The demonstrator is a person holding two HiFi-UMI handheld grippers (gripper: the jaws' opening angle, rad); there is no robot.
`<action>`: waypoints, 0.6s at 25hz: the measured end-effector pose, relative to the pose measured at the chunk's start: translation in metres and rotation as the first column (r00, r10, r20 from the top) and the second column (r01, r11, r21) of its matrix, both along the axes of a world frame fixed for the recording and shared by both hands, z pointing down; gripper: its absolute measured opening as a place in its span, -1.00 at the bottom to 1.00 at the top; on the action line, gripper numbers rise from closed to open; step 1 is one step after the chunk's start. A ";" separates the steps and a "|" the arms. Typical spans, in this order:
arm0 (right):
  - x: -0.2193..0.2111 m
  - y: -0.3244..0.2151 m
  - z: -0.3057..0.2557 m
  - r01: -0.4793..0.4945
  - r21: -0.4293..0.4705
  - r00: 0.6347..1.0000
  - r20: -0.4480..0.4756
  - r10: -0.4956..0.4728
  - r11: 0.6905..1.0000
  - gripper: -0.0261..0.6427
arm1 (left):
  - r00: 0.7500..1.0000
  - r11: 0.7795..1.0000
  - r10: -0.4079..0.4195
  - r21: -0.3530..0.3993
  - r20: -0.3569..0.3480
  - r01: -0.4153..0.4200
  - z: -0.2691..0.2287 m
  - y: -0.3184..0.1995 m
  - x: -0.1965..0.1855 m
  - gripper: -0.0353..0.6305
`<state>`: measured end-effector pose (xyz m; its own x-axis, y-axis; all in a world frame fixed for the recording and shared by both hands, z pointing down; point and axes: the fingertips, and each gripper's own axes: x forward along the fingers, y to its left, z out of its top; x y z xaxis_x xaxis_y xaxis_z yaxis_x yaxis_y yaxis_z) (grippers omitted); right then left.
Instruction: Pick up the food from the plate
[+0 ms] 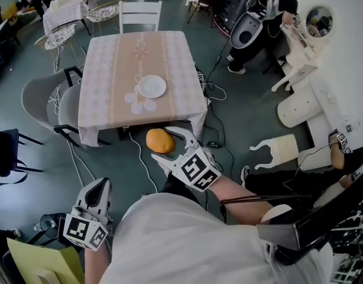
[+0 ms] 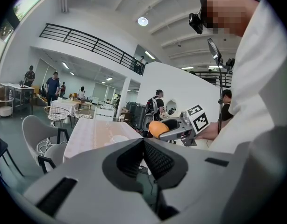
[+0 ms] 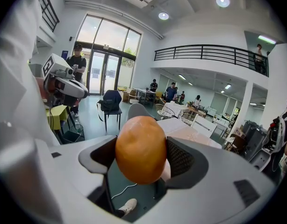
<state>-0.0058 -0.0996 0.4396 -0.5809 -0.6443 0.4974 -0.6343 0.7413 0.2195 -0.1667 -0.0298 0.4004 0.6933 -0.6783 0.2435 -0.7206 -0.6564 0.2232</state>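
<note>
Right gripper [image 3: 141, 158] clamping round orange food [image 1: 160, 141], jaws spread wide, pads pressing both sides. Left gripper [image 2: 144, 148] hanging low at person's side, jaws closed, gripping nothing. Food hanging off table [image 1: 110, 70], near its front edge, well apart from white plate [image 1: 152, 86] lying bare. Pick-up looking done; next move calling for steady squeeze while carrying

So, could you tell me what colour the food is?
The food is orange, clearest in the right gripper view.

Café-style hall, clothed tables [image 1: 140, 70], chairs [image 1: 139, 13], mezzanine [image 3: 209, 55]
</note>
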 end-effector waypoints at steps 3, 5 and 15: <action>0.000 -0.002 0.001 -0.001 -0.001 1.000 0.002 0.001 1.000 0.10 | 1.000 1.000 -0.001 0.002 0.003 0.001 -0.001 -0.003 -0.002 -0.87; 0.001 -0.004 0.001 -0.001 0.000 1.000 0.001 0.001 1.000 0.10 | 1.000 1.000 -0.001 0.003 0.006 0.001 0.000 -0.005 -0.004 -0.87; 0.008 -0.010 0.002 -0.013 -0.005 1.000 0.001 0.013 1.000 0.10 | 1.000 1.000 0.002 -0.009 0.012 -0.002 -0.001 -0.012 0.002 -0.87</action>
<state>0.0025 -0.1100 0.4418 -0.5732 -0.6491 0.5002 -0.6440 0.7342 0.2149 -0.1643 -0.0418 0.3996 0.6920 -0.6744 0.2575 -0.7216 -0.6562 0.2207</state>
